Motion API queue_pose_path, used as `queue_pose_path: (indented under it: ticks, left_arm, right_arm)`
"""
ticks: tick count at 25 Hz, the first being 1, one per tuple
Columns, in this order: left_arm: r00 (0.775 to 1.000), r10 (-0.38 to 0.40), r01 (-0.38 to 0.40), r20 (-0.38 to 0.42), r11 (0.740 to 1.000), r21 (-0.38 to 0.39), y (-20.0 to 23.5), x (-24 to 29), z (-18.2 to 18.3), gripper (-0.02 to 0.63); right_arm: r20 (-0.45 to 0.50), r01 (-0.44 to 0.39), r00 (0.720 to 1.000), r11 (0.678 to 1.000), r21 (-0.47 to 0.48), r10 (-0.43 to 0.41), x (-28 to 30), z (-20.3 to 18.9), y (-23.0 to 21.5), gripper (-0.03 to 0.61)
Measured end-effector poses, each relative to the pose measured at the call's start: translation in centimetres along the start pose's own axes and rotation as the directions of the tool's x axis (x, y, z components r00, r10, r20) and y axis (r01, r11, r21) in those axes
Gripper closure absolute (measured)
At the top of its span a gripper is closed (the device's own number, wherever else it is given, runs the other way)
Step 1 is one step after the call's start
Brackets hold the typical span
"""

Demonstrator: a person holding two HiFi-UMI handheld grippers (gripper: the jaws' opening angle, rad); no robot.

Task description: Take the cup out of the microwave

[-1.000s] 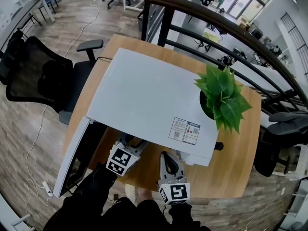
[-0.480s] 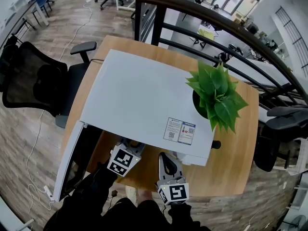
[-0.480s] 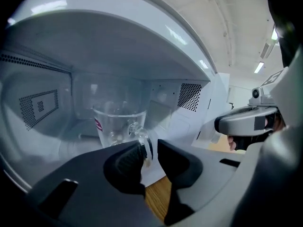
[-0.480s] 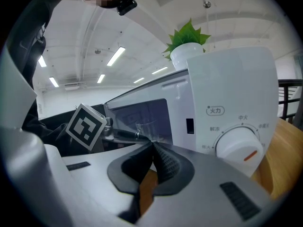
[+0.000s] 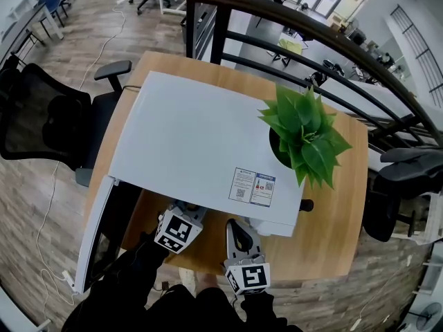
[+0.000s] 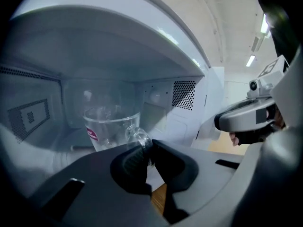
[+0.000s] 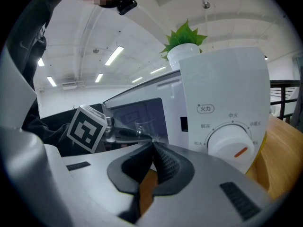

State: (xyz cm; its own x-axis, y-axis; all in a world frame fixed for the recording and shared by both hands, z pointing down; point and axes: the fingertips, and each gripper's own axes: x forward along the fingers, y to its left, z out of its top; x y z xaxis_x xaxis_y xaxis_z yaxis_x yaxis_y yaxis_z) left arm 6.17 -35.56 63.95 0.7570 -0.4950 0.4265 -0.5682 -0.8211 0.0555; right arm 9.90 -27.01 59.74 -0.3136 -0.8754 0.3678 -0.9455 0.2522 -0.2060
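Wooden desk [image 5: 332,234]: the top of the microwave [image 5: 201,144] hides the cavity from my head cam. Clear glass mug [image 6: 109,126], red logo, sits inside; left claw [image 6: 149,145] just clamped its handle [image 6: 138,137], right claw [image 7: 152,145] is pressed together.

1. A wooden table [image 5: 332,213] carries everything; bare wood shows just beneath the jaws of the left gripper [image 6: 147,145] and of the right gripper [image 7: 152,143].
2. A white microwave [image 5: 201,144] stands directly on it, ahead of both pairs of jaws, with its door [image 5: 93,234] swung open to the left of the left jaws.
3. A potted plant [image 5: 301,133] rises beyond and right of the right jaws. It is unclear whether its pot rests on the table or the microwave.
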Motion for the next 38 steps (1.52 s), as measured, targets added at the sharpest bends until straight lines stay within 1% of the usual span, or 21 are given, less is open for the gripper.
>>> queue_pose_path:
  ticks: [2, 7, 9, 11, 14, 19, 22, 25, 30, 38]
  left_arm:
    - [1.0, -0.001, 0.001, 0.011, 1.0, 0.007, -0.1, -0.2, 0.2, 0.589]
    - [0.999, -0.009, 0.01, 0.035, 1.0, -0.018, -0.3, -1.0, 0.7, 0.589]
    - [0.999, -0.011, 0.012, 0.042, 1.0, -0.023, -0.5, -1.2, 0.9, 0.591]
    - [0.999, -0.003, 0.006, 0.053, 0.999, -0.042, -0.5, -1.6, 1.0, 0.591]
    - [0.998, 0.012, -0.007, 0.068, 0.997, -0.072, -0.4, -2.4, 1.2, 0.591]
    - [0.996, 0.025, -0.019, 0.087, 0.997, -0.074, -1.0, -3.9, 1.9, 0.591]
    - [0.995, 0.035, -0.027, 0.097, 0.997, -0.078, -1.5, -5.1, 2.3, 0.591]
    - [0.994, 0.046, -0.038, 0.102, 0.996, -0.08, -2.2, -6.6, 2.6, 0.591]
    - [0.993, 0.061, -0.053, 0.105, 0.995, -0.085, -3.6, -9.1, 2.6, 0.591]
    - [0.985, 0.101, -0.09, 0.138, 0.992, -0.089, -6.3, -14.4, 3.6, 0.591]
  right_arm:
    - [-0.002, 0.005, 1.0, 1.0, 0.002, -0.005, -0.1, 0.0, -0.1, 0.563]
    - [0.005, -0.003, 1.0, 1.0, -0.019, 0.003, -0.2, 0.5, 0.1, 0.563]
    - [0.01, 0.002, 1.0, 1.0, -0.009, -0.002, -0.3, 0.6, 0.1, 0.563]
    - [0.01, 0.005, 1.0, 1.0, -0.007, -0.005, -0.5, 0.8, 0.1, 0.563]
    - [0.012, -0.002, 1.0, 0.999, -0.038, 0.003, -1.0, 1.2, 0.3, 0.563]
    - [0.033, 0.0, 0.999, 1.0, -0.029, 0.001, -2.0, 1.8, 0.8, 0.563]
    - [0.049, -0.007, 0.999, 0.999, -0.036, 0.009, -2.7, 2.4, 1.4, 0.563]
    - [0.05, -0.021, 0.998, 0.997, -0.076, 0.025, -3.7, 2.6, 2.1, 0.563]
    - [0.067, -0.028, 0.997, 0.996, -0.082, 0.033, -5.5, 3.0, 3.4, 0.563]
    - [0.119, -0.045, 0.991, 0.992, -0.121, 0.059, -9.0, 4.4, 6.3, 0.563]
